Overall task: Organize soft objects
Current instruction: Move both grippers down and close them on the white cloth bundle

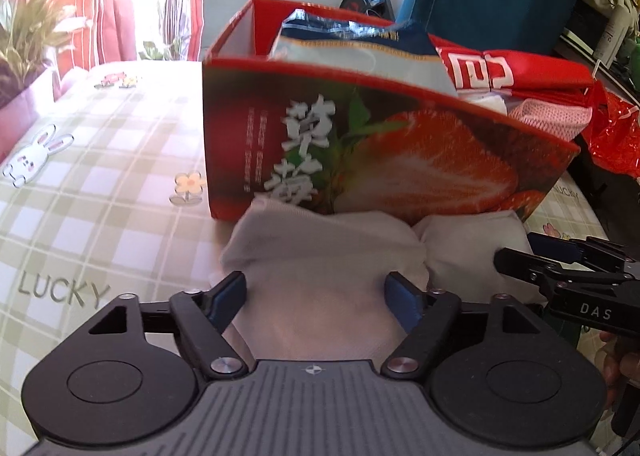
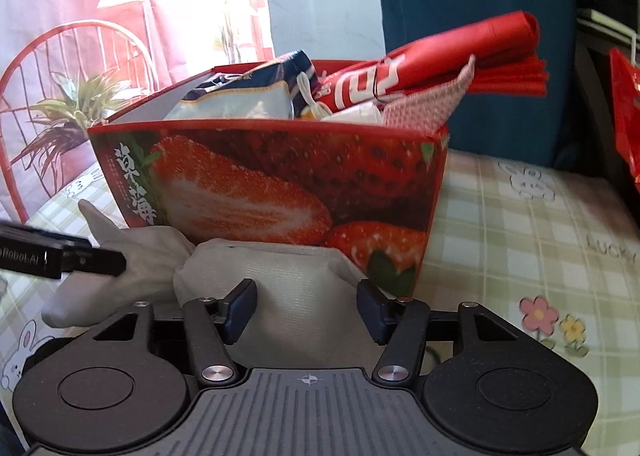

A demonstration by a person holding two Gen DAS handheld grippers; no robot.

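A pale grey cloth (image 1: 320, 252) lies bunched in two lumps on the checked sheet, right against the front of a red strawberry-print box (image 1: 360, 136). My left gripper (image 1: 316, 292) is open, its blue pads either side of the left lump. My right gripper (image 2: 307, 300) is open over the right lump of the cloth (image 2: 304, 268); from the left wrist it shows at the right edge as the right gripper (image 1: 518, 250). The box (image 2: 280, 184) holds a blue-and-white bag (image 2: 240, 96), a folded red bag (image 2: 440, 60) and pink fabric.
The green-checked sheet (image 1: 100, 184) with rabbits and flowers spreads left and right of the box. A potted plant (image 2: 68, 116) and a red wire chair back (image 2: 80, 36) stand at the far left. A red plastic bag (image 1: 616, 136) hangs off the right edge.
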